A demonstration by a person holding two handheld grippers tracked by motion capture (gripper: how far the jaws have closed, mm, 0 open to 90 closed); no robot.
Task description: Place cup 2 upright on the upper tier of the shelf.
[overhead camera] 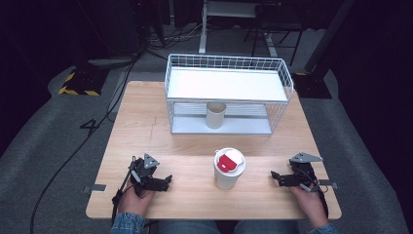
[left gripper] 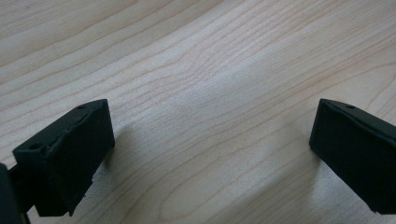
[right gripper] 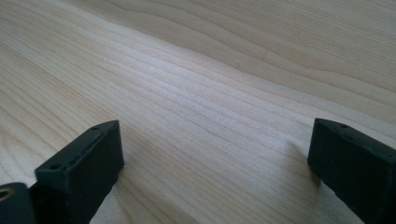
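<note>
A white paper cup with a white and red lid [overhead camera: 229, 167] stands near the front middle of the wooden table [overhead camera: 146, 126]. A second, tan cup [overhead camera: 216, 114] without a lid stands on the lower level of a white wire rack [overhead camera: 229, 92] at the back. My left gripper [overhead camera: 169, 179] rests on the table left of the lidded cup, jaws wide apart over bare wood [left gripper: 210, 140]. On the other side of that cup lies my right gripper [overhead camera: 273, 175], also open, with only wood grain [right gripper: 215, 126] between its jaws. Neither holds anything.
The rack's upper shelf [overhead camera: 224, 83] is a flat white panel with a wire rim. Dark cables [overhead camera: 73, 151] run across the grey floor left of the table. A yellow and black striped base [overhead camera: 78, 85] and desk legs [overhead camera: 202, 34] stand beyond the table.
</note>
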